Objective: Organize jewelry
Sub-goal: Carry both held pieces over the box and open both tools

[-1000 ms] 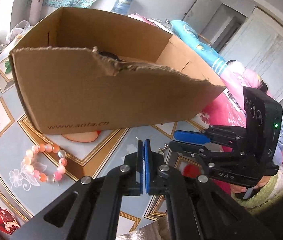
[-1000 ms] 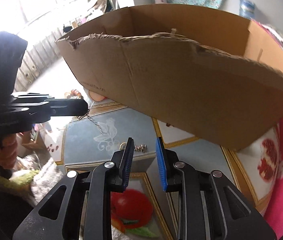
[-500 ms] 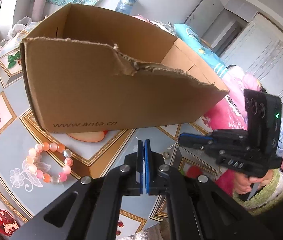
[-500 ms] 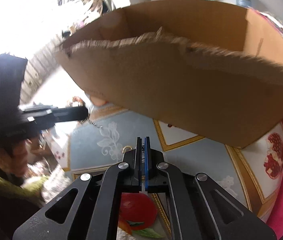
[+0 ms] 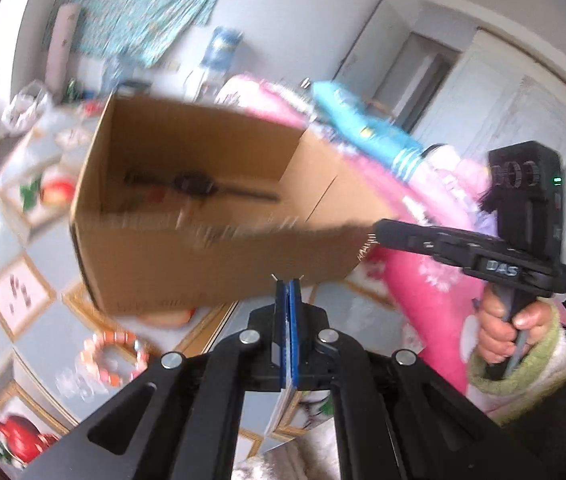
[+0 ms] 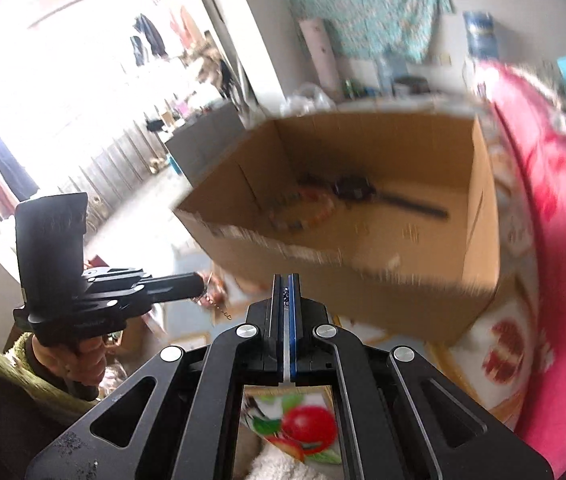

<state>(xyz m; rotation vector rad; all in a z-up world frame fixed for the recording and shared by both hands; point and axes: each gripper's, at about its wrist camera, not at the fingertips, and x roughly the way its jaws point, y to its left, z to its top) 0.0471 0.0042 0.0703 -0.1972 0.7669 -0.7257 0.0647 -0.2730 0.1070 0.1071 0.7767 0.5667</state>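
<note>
Over the counter (image 5: 11, 292), pinches a thin chain (image 6: 215, 306) with the left tool (image 5: 289, 284), pads pressed flat together. From the right wrist view, shows a short piece of it dangling under that tool's tip. Clenches the right tool (image 6: 285, 280) on the chain as well: small dark links between its closed pads and, from the left wrist view, a light bit hanging at its tip. Cannot tell, because of blur, whether the chain runs in one piece from one tool to the other.

Holds both tools raised in front of the cardboard box (image 5: 187, 264), the right one beside the box's near right corner, the left one off its left corner, well apart from each other. Grips the right tool's handle with the right hand (image 5: 503, 328), in a fuzzy green sleeve.

On the box's floor, shows a dark watch-like thing (image 5: 195, 184) with a long strap, and close beside it a ring of coloured beads (image 6: 307, 212). On the counter, just before the box's near wall and left of the left tool, shows an orange and pink bead bracelet (image 5: 113, 356), apart from both tools.
</note>
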